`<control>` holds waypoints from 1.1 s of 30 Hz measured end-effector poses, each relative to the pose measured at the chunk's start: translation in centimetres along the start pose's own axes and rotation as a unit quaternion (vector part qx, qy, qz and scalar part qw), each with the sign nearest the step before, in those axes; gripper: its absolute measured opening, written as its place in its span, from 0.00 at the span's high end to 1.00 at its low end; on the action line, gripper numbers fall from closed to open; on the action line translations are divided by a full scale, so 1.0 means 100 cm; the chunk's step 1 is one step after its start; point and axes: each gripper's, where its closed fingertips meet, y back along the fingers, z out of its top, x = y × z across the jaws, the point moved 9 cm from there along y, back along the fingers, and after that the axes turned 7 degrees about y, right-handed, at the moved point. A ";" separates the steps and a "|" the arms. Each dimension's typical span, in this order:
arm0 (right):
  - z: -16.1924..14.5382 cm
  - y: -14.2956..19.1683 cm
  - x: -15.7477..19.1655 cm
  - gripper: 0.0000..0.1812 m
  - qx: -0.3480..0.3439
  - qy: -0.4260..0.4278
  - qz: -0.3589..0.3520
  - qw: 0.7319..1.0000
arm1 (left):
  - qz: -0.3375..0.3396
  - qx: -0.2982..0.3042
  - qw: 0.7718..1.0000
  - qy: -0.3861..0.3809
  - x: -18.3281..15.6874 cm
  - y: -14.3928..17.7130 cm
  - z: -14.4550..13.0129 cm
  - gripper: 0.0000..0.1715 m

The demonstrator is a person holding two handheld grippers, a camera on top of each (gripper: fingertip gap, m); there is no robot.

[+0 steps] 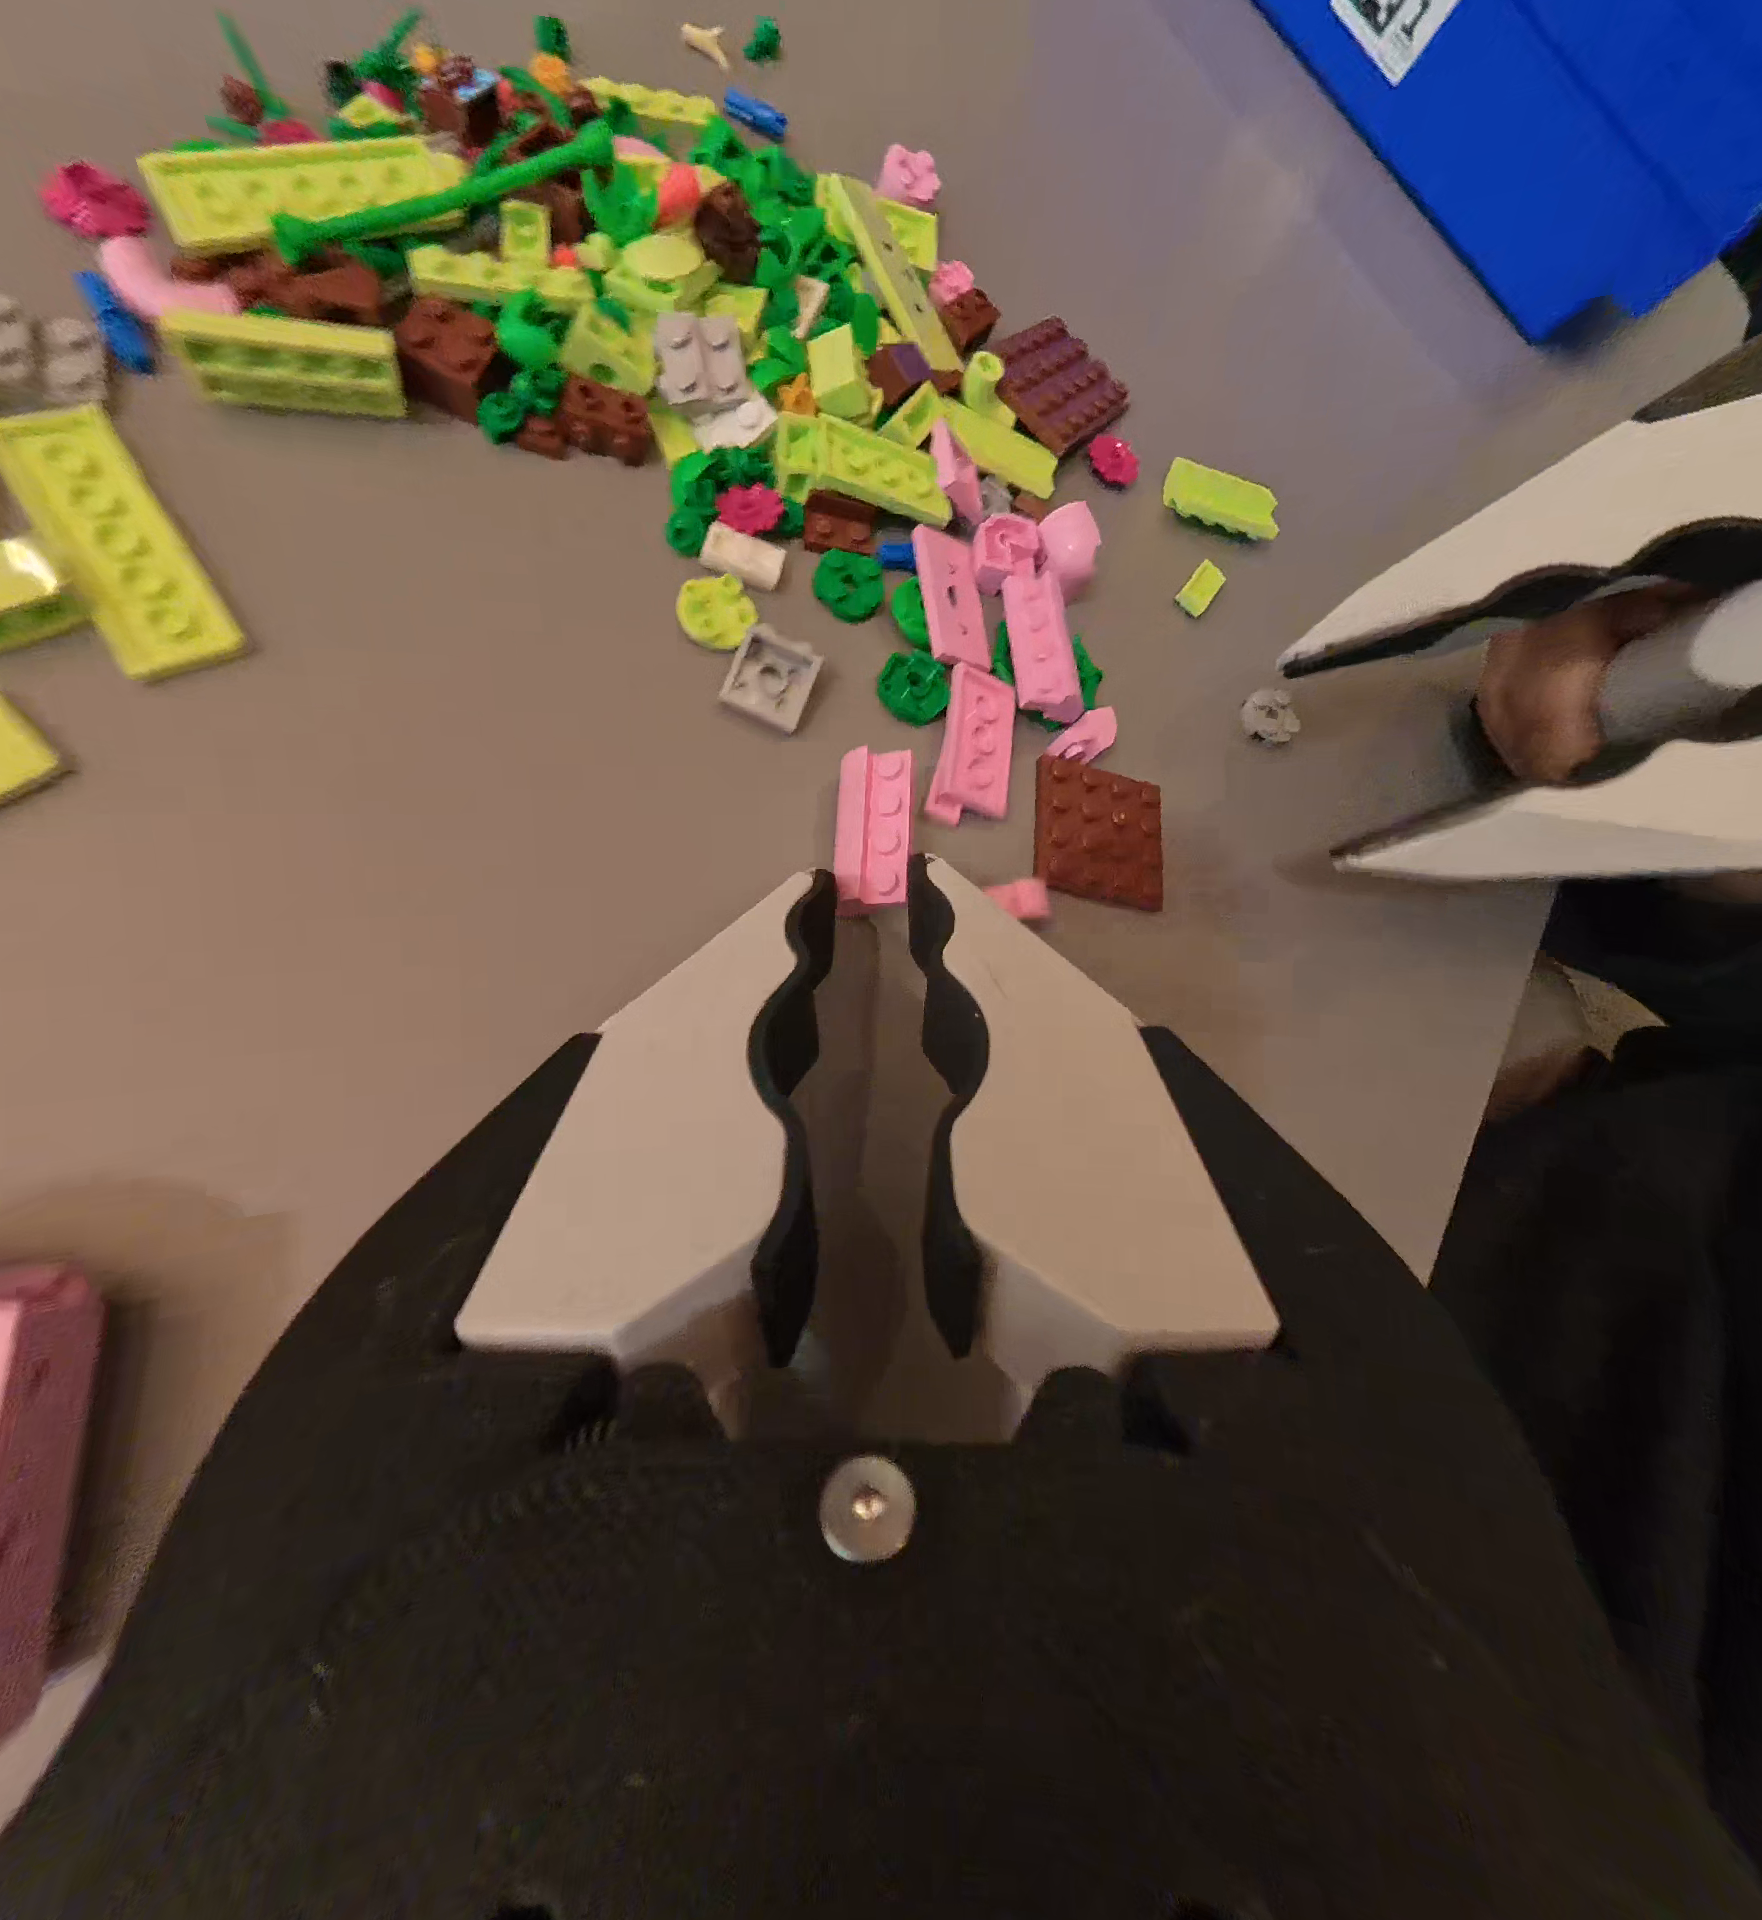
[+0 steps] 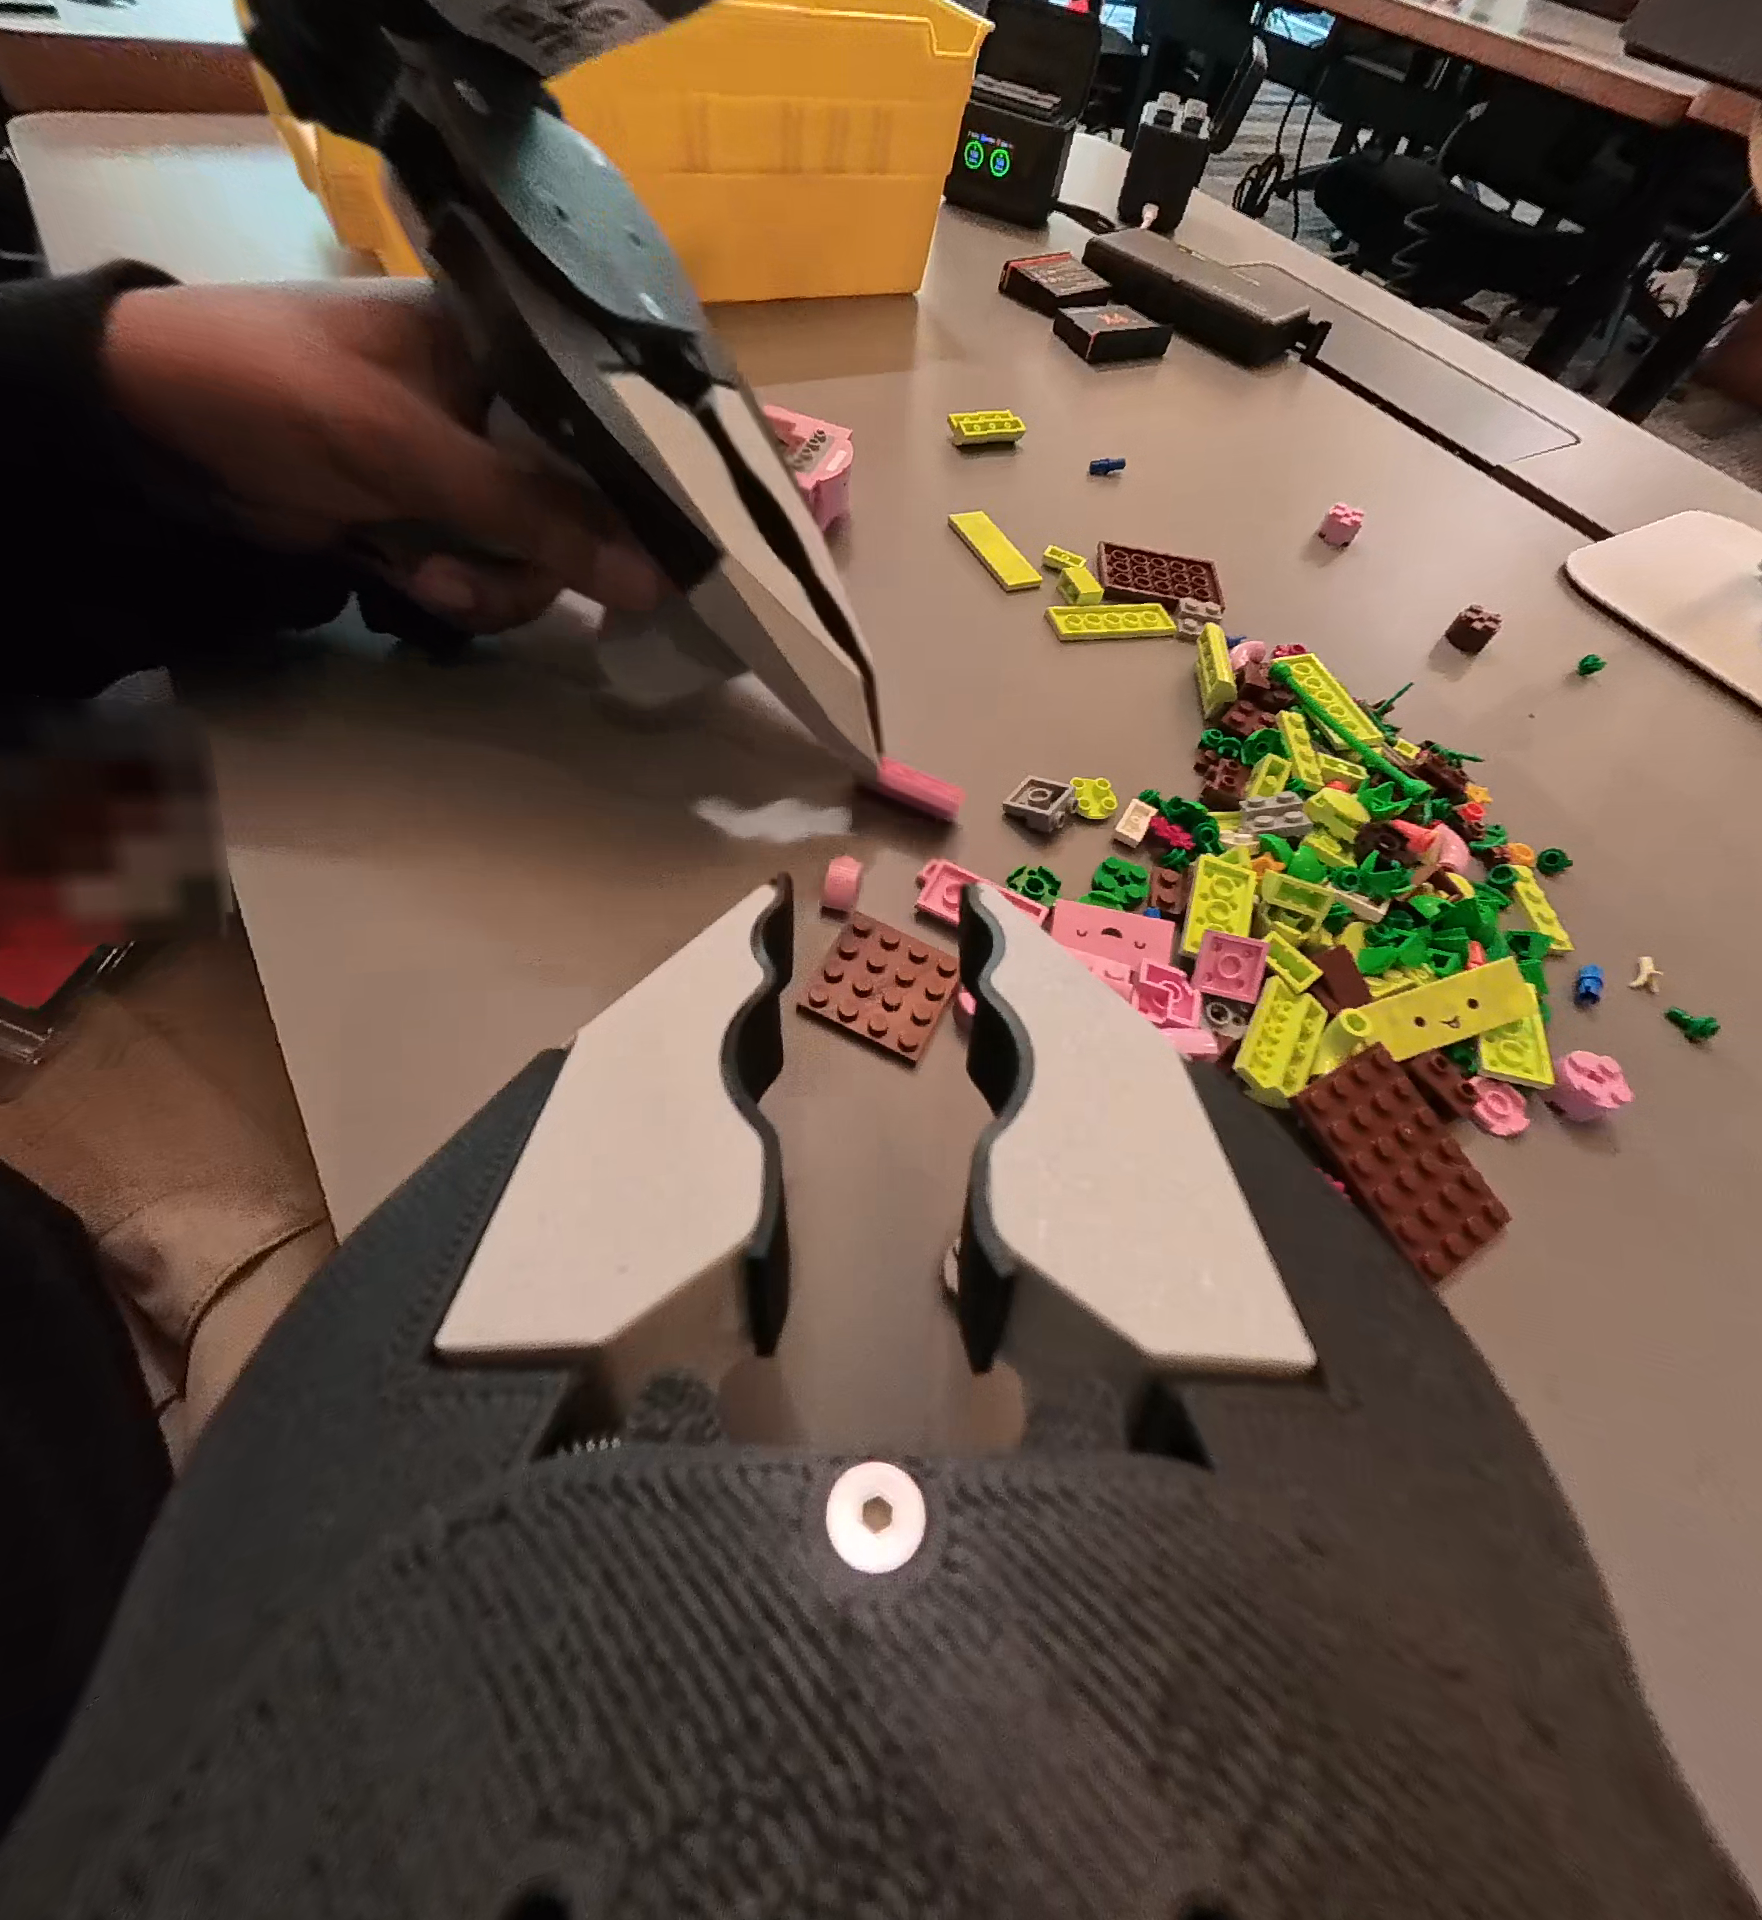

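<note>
Left wrist view: pink brick (image 1: 873,831) apparently between tool (image 1: 872,883) tips

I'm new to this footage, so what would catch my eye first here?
A bright heap of toy bricks in lime, green, pink and brown sprawls across the grey table. At its near edge the left tool is shut on a pink brick, while the right tool hangs open over a brown plate.

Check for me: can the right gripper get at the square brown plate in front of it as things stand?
Probably yes. The right gripper is open and empty, and the square brown plate lies flat just beyond its fingers, nothing on top; pink pieces crowd one edge.
</note>
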 end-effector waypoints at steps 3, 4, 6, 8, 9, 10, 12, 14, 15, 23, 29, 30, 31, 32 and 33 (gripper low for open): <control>0.000 0.000 0.001 0.86 -0.003 0.007 -0.003 1.000 | 0.002 -0.001 1.000 -0.019 -0.008 -0.010 0.011 0.92; 0.000 0.001 0.001 0.86 -0.003 0.008 -0.004 1.000 | 0.007 -0.011 1.000 -0.027 -0.010 -0.007 0.015 0.88; 0.001 0.002 0.001 0.86 -0.009 0.010 -0.011 1.000 | 0.006 -0.043 0.997 -0.063 -0.013 0.005 0.018 0.80; 0.002 0.006 0.001 0.88 -0.025 0.013 -0.028 0.999 | 0.059 -0.075 0.990 -0.106 -0.010 0.024 0.017 0.75; 0.002 0.008 0.000 0.89 -0.034 0.013 -0.036 0.999 | 0.100 -0.091 0.983 -0.126 -0.004 0.036 0.015 0.71; 0.003 0.009 0.000 0.88 -0.042 0.012 -0.044 0.998 | 0.144 -0.107 0.974 -0.141 0.003 0.049 0.014 0.66; 0.003 0.011 -0.001 0.88 -0.052 0.013 -0.050 0.997 | 0.226 -0.124 0.954 -0.152 0.024 0.072 0.008 0.61; 0.004 0.010 -0.002 0.88 -0.056 0.016 -0.056 0.997 | 0.258 -0.098 0.951 -0.138 0.044 0.085 -0.003 0.55; 0.004 0.009 -0.002 0.88 -0.056 0.020 -0.059 0.997 | 0.267 -0.084 0.952 -0.127 0.054 0.088 -0.008 0.53; 0.004 0.000 0.008 0.90 -0.016 0.079 -0.072 0.994 | 0.253 -0.043 0.964 -0.073 0.076 0.082 -0.024 0.57; 0.003 -0.004 0.016 0.92 -0.001 0.121 -0.075 0.990 | 0.225 -0.036 0.969 -0.093 0.066 0.079 -0.025 0.69; 0.003 -0.004 0.017 0.93 -0.003 0.123 -0.075 0.990 | 0.214 -0.030 0.971 -0.103 0.063 0.078 -0.025 0.69; 0.004 -0.003 0.017 0.93 -0.006 0.124 -0.075 0.989 | 0.198 -0.023 0.973 -0.116 0.058 0.076 -0.026 0.69; 0.004 -0.003 0.017 0.93 -0.009 0.124 -0.074 0.990 | 0.177 -0.015 0.975 -0.130 0.052 0.074 -0.027 0.69; 0.004 -0.002 0.017 0.93 -0.013 0.123 -0.072 0.990 | 0.146 -0.005 0.978 -0.148 0.044 0.072 -0.030 0.69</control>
